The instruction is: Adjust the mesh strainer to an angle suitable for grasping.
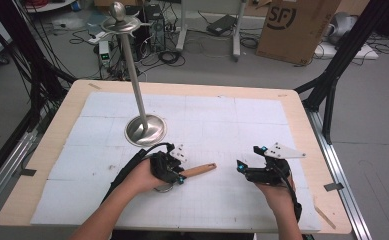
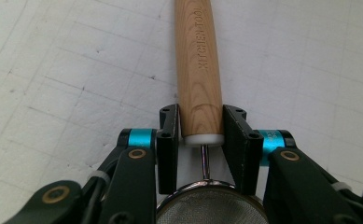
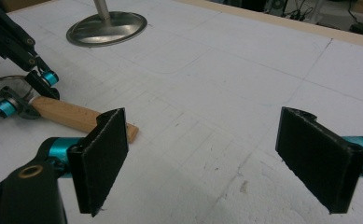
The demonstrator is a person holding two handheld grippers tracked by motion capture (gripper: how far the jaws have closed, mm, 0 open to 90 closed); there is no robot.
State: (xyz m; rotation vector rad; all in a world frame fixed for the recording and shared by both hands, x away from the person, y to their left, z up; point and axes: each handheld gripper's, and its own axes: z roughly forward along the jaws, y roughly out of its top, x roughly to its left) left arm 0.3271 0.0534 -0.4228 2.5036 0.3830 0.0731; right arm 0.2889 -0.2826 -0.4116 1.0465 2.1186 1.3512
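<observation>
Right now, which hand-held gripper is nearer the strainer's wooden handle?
Left. The left hand-held gripper is shut on the wooden handle near its mesh end. The right hand-held gripper is open, off to the side of the handle's free end.

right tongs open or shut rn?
Open. In the right gripper view the right tongs have both black pads spread wide over the white mat, nothing between them.

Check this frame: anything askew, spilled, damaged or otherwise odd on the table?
Nothing stands out. The left gripper is closed on the strainer's wooden handle near its mesh end, the right gripper is open, and the metal stand sits upright on the white mat.
</observation>
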